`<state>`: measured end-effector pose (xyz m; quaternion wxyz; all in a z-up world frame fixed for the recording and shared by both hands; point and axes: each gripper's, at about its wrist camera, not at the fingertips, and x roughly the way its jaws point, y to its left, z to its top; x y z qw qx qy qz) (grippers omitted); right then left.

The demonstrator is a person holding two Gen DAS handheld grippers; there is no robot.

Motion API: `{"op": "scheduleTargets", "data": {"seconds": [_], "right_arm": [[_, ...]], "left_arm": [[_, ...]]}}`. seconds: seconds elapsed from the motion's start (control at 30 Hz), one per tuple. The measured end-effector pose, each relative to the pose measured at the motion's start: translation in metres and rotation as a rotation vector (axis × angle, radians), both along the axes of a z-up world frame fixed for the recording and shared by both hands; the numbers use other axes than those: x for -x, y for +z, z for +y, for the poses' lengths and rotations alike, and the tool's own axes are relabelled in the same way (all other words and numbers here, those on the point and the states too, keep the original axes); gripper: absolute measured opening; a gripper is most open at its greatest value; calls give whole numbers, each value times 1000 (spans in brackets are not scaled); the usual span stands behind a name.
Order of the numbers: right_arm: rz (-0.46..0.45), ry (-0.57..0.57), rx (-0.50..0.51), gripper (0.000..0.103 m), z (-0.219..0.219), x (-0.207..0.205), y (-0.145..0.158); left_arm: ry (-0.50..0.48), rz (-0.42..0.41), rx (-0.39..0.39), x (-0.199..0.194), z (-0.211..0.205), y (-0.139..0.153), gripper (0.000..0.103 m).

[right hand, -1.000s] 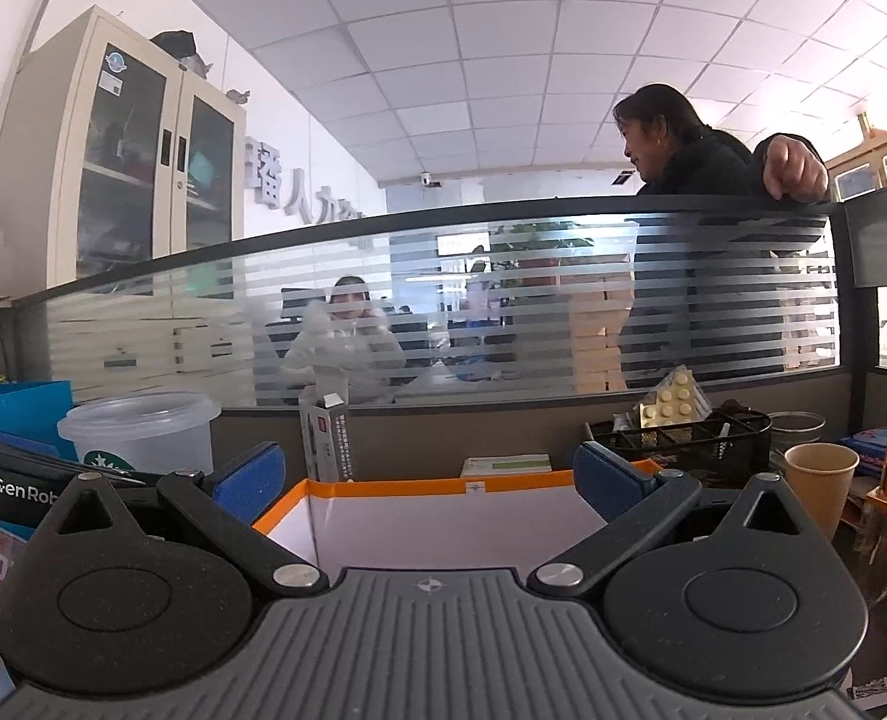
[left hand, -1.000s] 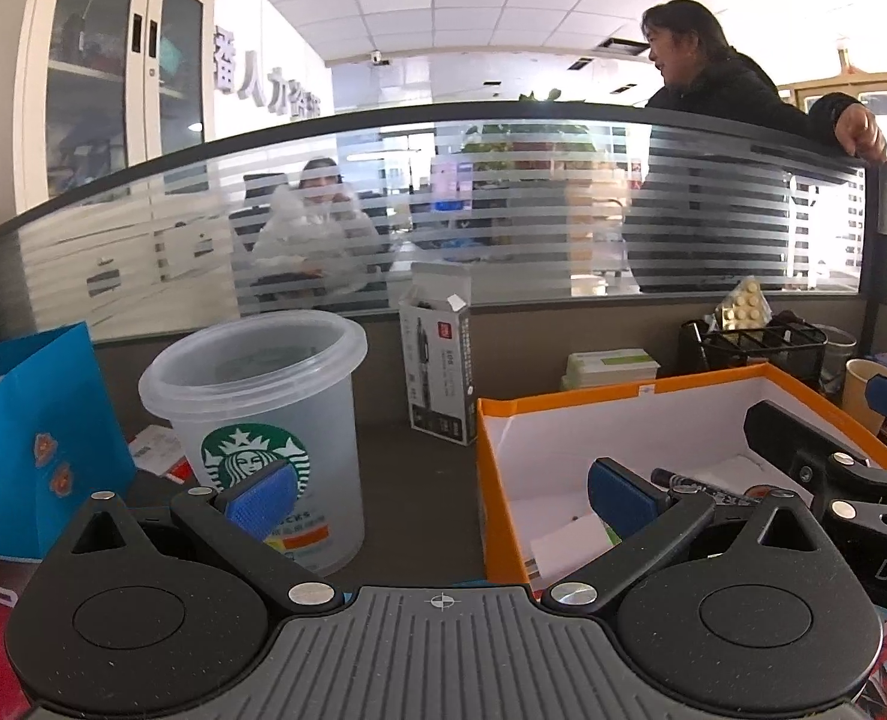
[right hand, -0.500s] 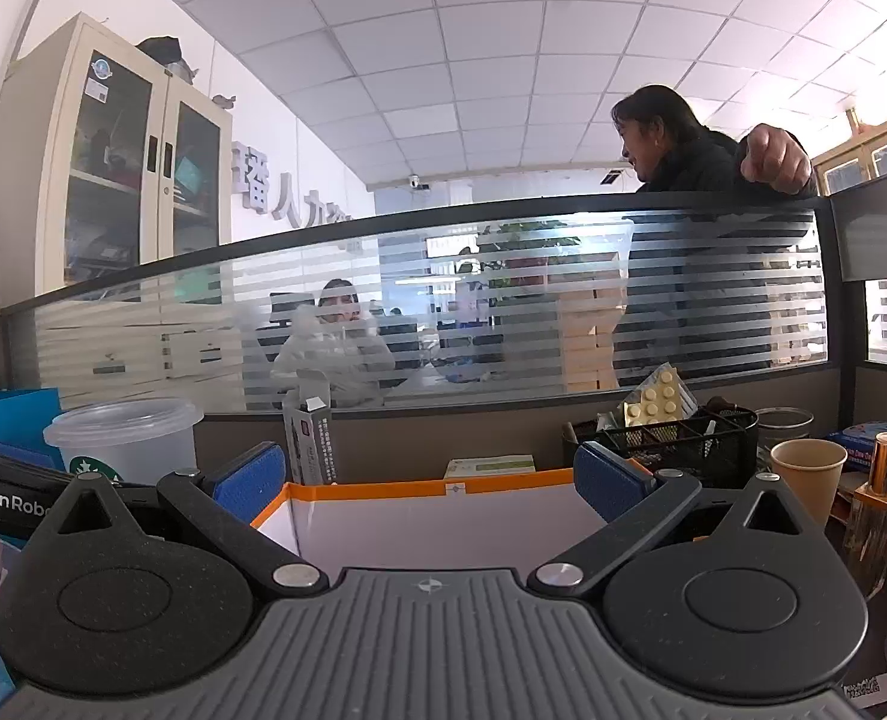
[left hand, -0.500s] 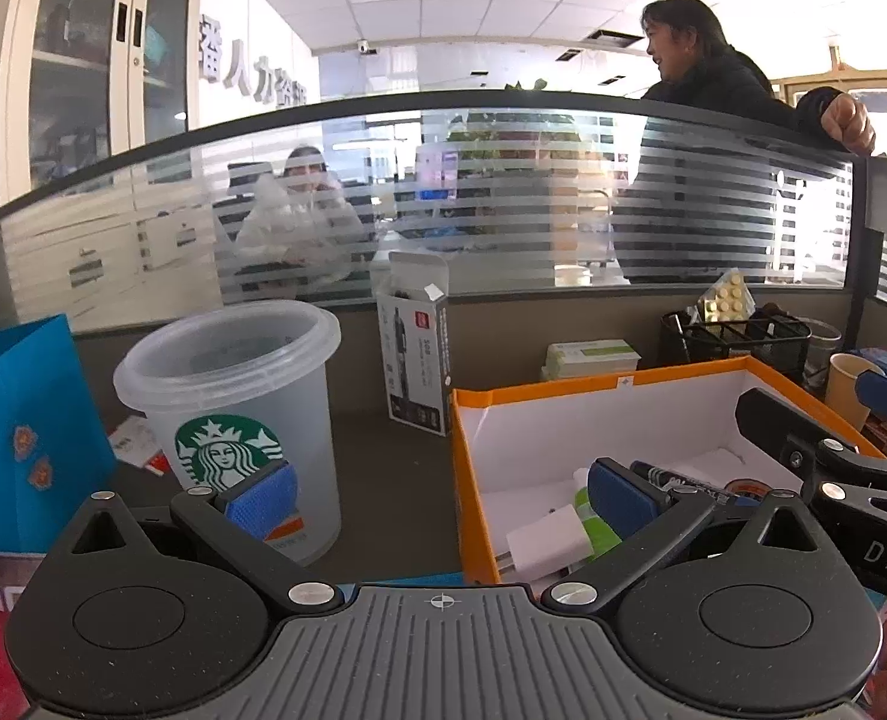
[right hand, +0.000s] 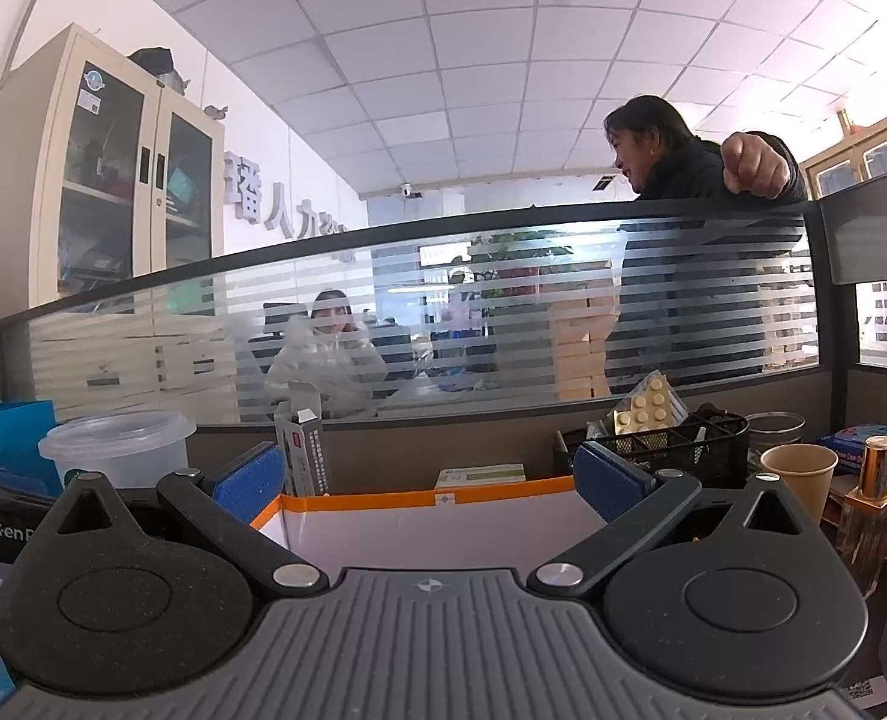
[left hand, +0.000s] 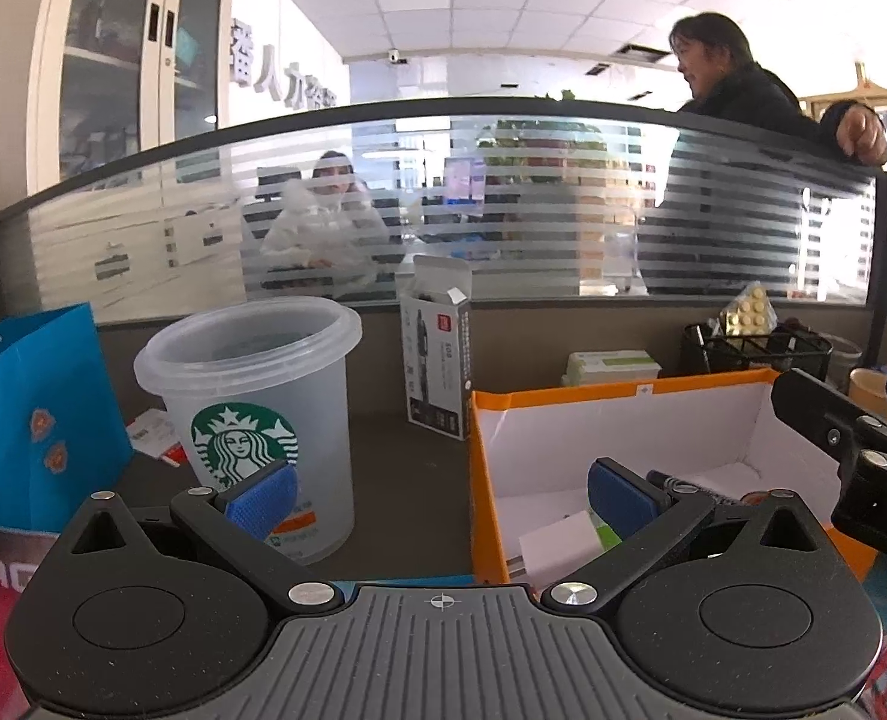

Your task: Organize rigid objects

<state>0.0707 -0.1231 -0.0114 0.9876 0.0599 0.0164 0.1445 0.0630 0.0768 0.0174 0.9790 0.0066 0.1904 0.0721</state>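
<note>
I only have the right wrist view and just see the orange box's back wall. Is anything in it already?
Observer: Yes, a black marker lies on the floor of the orange box.
Operator: Anything else in there?
Observer: A white card near the front wall, with something green beside it.
Operator: Is the left gripper holding anything?
Observer: No, the left gripper is open and empty, aimed between the Starbucks cup and the box.
</note>
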Motion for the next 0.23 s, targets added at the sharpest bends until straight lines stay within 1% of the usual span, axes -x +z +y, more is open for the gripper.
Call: {"op": "scheduleTargets", "data": {"seconds": [0.1, 0.23], "right_arm": [[-2, -1, -1, 103, 0, 1, 1], [2, -4, 2, 103, -1, 2, 2]], "left_arm": [[-7, -15, 25, 3, 4, 1, 103], [-14, -35, -8, 5, 3, 2, 103]]}}
